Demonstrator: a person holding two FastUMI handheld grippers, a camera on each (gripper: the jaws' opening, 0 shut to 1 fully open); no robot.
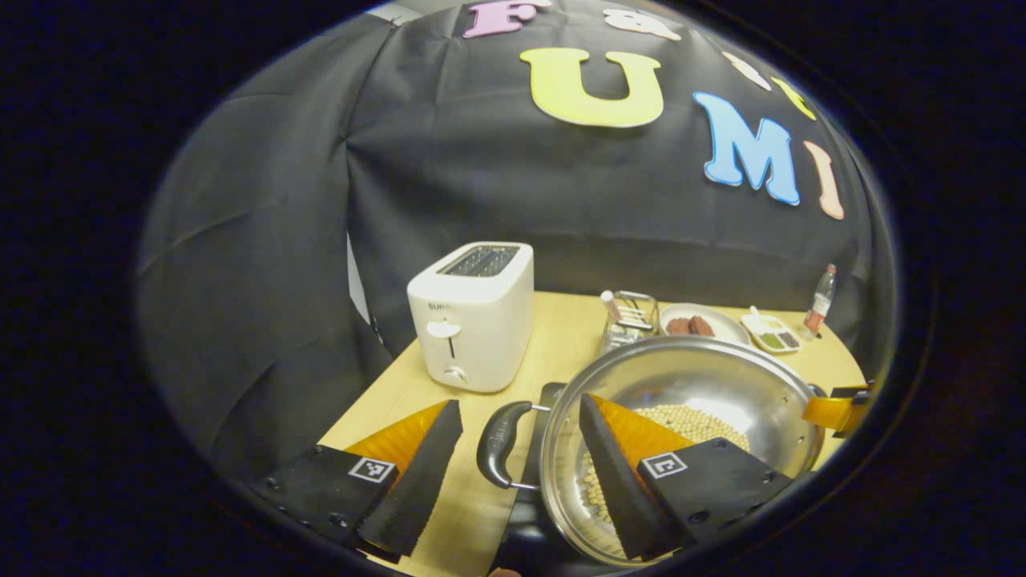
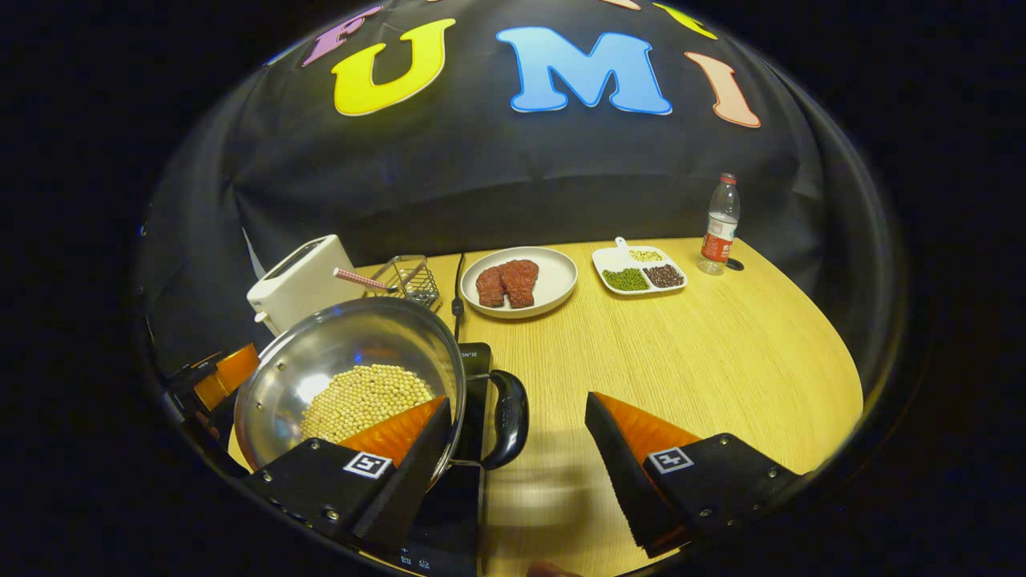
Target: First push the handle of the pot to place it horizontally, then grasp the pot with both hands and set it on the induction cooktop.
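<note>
We see the wooden table (image 2: 681, 344) filling the lower half of the right gripper view, and on it, at lower left, the steel pot (image 2: 353, 385) sitting on the black induction cooktop (image 2: 473, 449), its bowl holding a heap of pale beans (image 2: 365, 397). In the left gripper view the pot (image 1: 681, 425) lies at lower right, again over the cooktop (image 1: 529, 497). Its two black loop handles give it a long axis running roughly left to right across both frames: one handle (image 2: 505, 417) points toward the middle of the right gripper view, the other handle (image 1: 501, 445) toward the middle of the left gripper view. The left gripper (image 1: 521, 473) is spread wide, one finger over the table and the other over the pot's bowl, with the handle lying in the gap, not pinched. The right gripper (image 2: 521, 457) is likewise spread, its fingers either side of the near handle, apart from it. Behind stand a white toaster (image 1: 473, 316), a plate of meat (image 2: 521, 280), a divided dish (image 2: 641, 268), a wire rack (image 2: 409, 280) and a bottle (image 2: 720, 224).
</note>
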